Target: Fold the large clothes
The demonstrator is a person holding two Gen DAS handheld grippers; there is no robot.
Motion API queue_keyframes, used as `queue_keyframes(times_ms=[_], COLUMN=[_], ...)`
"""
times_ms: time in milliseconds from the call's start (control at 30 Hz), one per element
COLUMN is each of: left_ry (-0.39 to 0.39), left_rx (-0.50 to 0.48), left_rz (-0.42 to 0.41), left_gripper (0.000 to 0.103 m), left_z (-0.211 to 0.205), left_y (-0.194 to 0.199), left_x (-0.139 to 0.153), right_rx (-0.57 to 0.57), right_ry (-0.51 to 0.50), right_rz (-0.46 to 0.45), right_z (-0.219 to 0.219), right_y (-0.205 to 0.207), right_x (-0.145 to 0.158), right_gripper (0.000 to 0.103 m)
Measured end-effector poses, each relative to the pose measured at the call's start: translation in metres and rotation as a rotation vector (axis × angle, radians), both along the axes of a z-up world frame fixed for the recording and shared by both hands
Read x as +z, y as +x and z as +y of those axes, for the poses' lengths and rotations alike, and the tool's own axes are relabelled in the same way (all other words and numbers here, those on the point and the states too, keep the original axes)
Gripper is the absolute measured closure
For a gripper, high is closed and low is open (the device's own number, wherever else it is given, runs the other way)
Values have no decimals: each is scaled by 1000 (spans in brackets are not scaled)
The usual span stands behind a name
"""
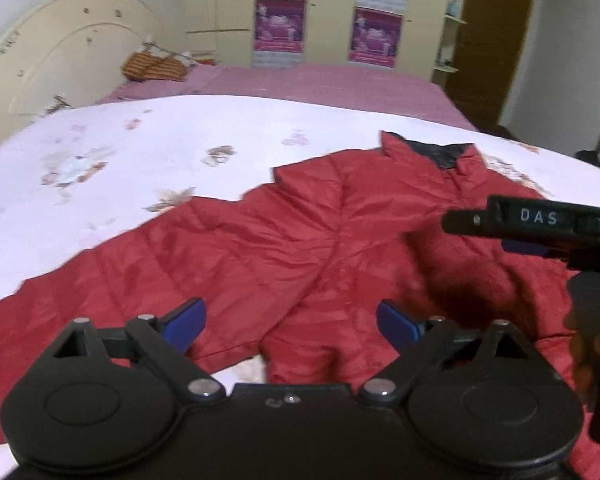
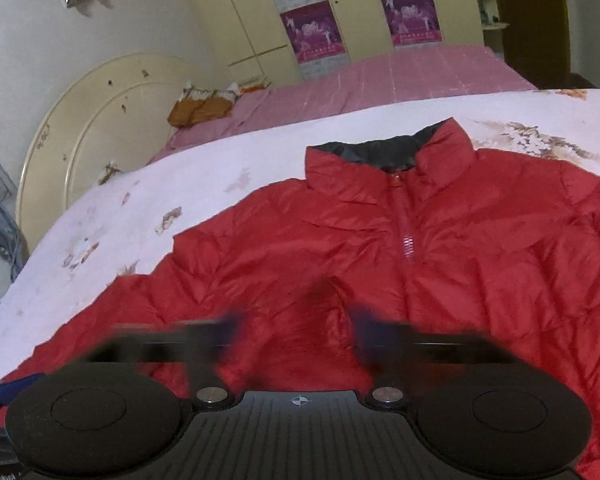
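Note:
A red quilted jacket (image 1: 300,240) lies front up on a white floral bedspread (image 1: 140,148), its dark-lined collar (image 1: 440,152) at the far side. My left gripper (image 1: 290,322) is open and empty, its blue pads just above the jacket's left sleeve area. My right gripper shows in the left wrist view (image 1: 480,222) at the right, over the jacket's chest. In the right wrist view the jacket (image 2: 440,248) is zipped, collar (image 2: 384,152) far. My right gripper (image 2: 300,332) is open and empty above the lower chest, its fingers blurred.
A pink sheet (image 1: 320,80) covers the far part of the bed, with an orange striped bundle (image 1: 154,66) on it. A cream headboard (image 1: 52,56) stands at the left. Wardrobe doors with purple posters (image 1: 280,24) and a brown door (image 1: 492,40) are behind.

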State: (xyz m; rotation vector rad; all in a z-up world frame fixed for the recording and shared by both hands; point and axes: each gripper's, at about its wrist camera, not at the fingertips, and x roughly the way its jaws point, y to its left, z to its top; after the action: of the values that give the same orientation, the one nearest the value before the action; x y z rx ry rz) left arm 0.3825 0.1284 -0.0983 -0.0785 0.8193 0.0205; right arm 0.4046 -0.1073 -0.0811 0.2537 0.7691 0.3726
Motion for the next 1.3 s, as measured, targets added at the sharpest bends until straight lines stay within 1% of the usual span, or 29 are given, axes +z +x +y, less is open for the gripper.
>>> queue_keyframes(times_ms=[67,167,233,333,400,433,467,500,533,567,600,633,700,767,800,833,867,933,1000,1067,1133,1200,1233,1300], left_ry=[-37,-86,-99,-116,-113,-113,-113,-126,-154,-169,-162,-157,-149,-134,-117,-94,-74,-71,-35,-21,-16,10,23,29], left_rx=[-30,-76,-96,-102,-100,-104,-103,-104,-106,-98,-84,-77,-58,-20,6,27,38,37,33,35,40,28,23,24], left_rz=[3,21,24,40,55,68,83,88,82,80,76,53,-10,-62,-83,-87,-66,-2,9,18,22,24,23,25], left_gripper=[7,7,7,8,14,26,44,57,75,80,83,93,94,95,95,95,95,94,94,94,93,91,89,87], left_z=[-4,-18,-31,-49,-59,-64,-67,-69,-70,-70,-72,-72,-69,-61,-54,-50,-46,-43,-46,-49,-49,-53,-54,-54], left_y=[5,16,24,40,53,60,65,69,71,72,74,72,70,69,68,69,72,78,79,79,78,79,77,75], left_x=[-1,-5,-9,-18,-27,-33,-38,-42,-45,-47,-47,-44,-33,-22,-19,-19,-24,-37,-46,-52,-54,-56,-56,-58], right_rx=[-18,-66,-99,-146,-170,-183,-195,-210,-222,-232,-246,-257,-279,-294,-302,-308,-310,-311,-325,-335,-329,-328,-319,-290], right_ry=[-31,-84,-126,-158,-174,-184,-191,-196,-197,-198,-202,-210,-228,-229,-228,-233,-241,-248,-243,-229,-198,-150,-136,-109], right_rz=[-37,-72,-83,-84,-88,-93,-97,-102,-107,-112,-123,-135,-150,-140,-136,-131,-123,-89,-51,-18,33,76,92,114], right_z=[-2,-22,-41,-73,-93,-102,-112,-122,-131,-139,-149,-156,-172,-185,-192,-196,-200,-205,-213,-220,-229,-234,-235,-234], right_y=[-5,-13,-22,-34,-40,-42,-44,-46,-47,-48,-49,-48,-46,-39,-35,-31,-27,-14,-2,9,23,35,40,48], right_x=[8,19,22,22,20,19,19,19,19,19,20,20,20,17,15,12,8,-3,-15,-25,-35,-43,-46,-50], right_gripper=[12,12,11,11,11,11,11,11,12,12,12,12,12,12,12,12,12,12,12,13,48,49,49,49])
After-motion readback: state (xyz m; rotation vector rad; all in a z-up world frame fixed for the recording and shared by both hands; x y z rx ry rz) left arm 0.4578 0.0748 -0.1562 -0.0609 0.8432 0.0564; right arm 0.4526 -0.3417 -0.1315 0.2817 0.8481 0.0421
